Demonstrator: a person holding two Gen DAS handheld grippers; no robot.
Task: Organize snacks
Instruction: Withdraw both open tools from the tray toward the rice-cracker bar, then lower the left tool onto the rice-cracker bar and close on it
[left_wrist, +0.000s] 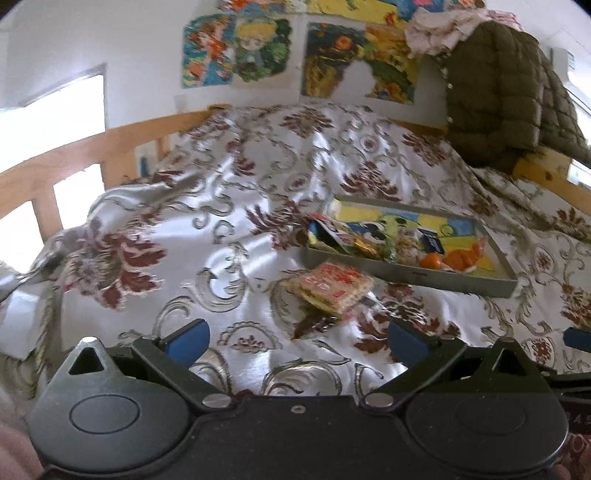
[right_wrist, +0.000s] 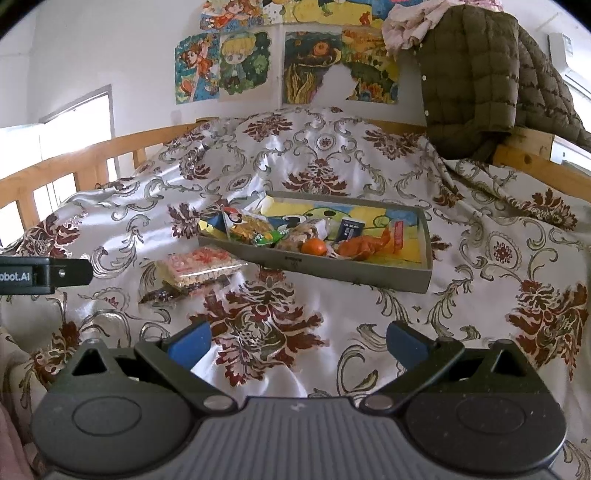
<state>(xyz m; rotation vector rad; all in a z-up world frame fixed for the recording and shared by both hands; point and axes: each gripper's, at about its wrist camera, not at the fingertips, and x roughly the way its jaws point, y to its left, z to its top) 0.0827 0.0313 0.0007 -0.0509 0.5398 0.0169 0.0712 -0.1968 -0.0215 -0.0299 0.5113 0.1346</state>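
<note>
Jaws of left gripper (left_wrist: 297, 338) spread wide, blue pads apart, nothing between them, nothing touched; held above floral bedspread (left_wrist: 229, 206). Jaws of right gripper (right_wrist: 298, 339) likewise spread wide and empty, over same cloth. Grey tray (right_wrist: 369, 271) resting on bed ahead of both, holding mixed snacks: orange fruit (right_wrist: 314, 246), orange wrapper (right_wrist: 364, 245), green packet (right_wrist: 266, 239), small dark box (right_wrist: 351, 229). Clear cracker packet (right_wrist: 201, 266) lying outside tray, just beside its near left corner, on top of a dark wrapper (right_wrist: 159, 296). Open bedspread between jaws and tray, also wide to the left. Wooden bed rail (right_wrist: 85, 166) bounding left side; olive quilted jacket (right_wrist: 476, 74) draped over rail at far right
</note>
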